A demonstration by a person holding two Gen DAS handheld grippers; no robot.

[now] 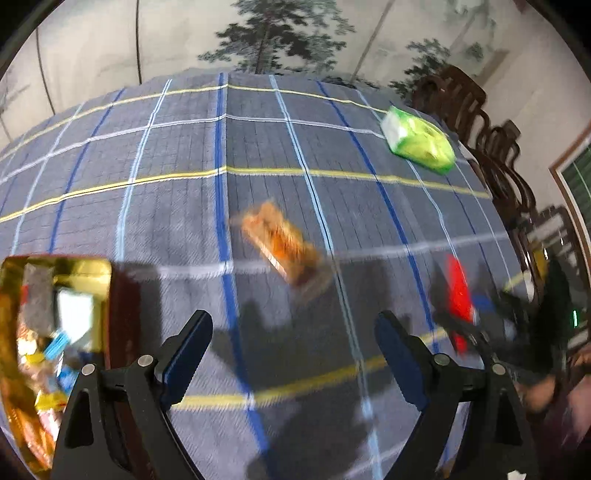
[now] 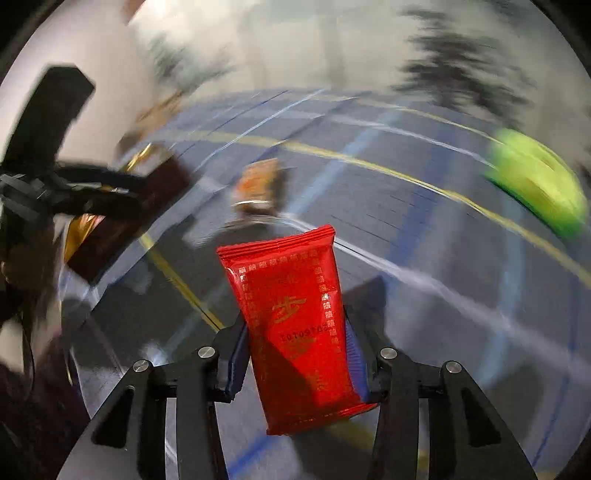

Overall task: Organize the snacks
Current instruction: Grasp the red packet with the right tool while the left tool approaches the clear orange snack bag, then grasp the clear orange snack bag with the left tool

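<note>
My right gripper is shut on a red snack packet and holds it above the table; the packet also shows blurred in the left wrist view. My left gripper is open and empty above the checked cloth. An orange snack packet lies on the cloth ahead of it and also shows in the right wrist view. A green packet lies far right, also in the right wrist view. A gold-lined box with several snacks sits at the left, also in the right wrist view.
The table wears a blue-grey checked cloth. Dark wooden chairs stand along the right edge. A wall with a tree picture is behind the table. Both views are motion-blurred.
</note>
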